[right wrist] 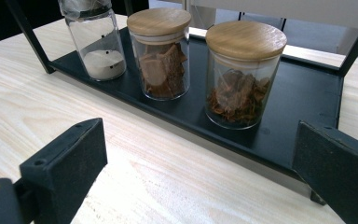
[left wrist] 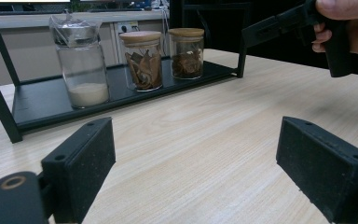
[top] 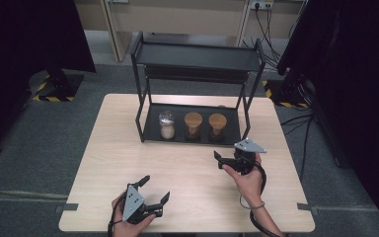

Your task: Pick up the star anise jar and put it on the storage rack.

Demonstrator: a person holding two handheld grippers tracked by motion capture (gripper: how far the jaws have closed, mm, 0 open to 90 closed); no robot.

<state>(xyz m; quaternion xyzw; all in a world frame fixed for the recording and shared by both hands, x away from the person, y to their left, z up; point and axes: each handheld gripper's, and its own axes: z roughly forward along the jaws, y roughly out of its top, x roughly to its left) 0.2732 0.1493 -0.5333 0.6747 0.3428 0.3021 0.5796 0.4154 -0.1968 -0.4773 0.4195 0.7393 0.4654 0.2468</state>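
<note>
surface [top: 187,168]: pale wood grain, matt | rack [right wrist: 303,88]: black metal, slight sheen | jars [right wrist: 242,74]: clear glossy glass, smooth wooden lids | left jar [right wrist: 95,42]: crinkly plastic on top | hand-held gripper [right wrist: 200,172] jaws: matt black grainy plastic

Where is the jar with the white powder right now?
The jar with the white powder stands at the left end of the black rack's bottom shelf in the high view, beside the middle cork-lidded jar, far from both tools.
</note>
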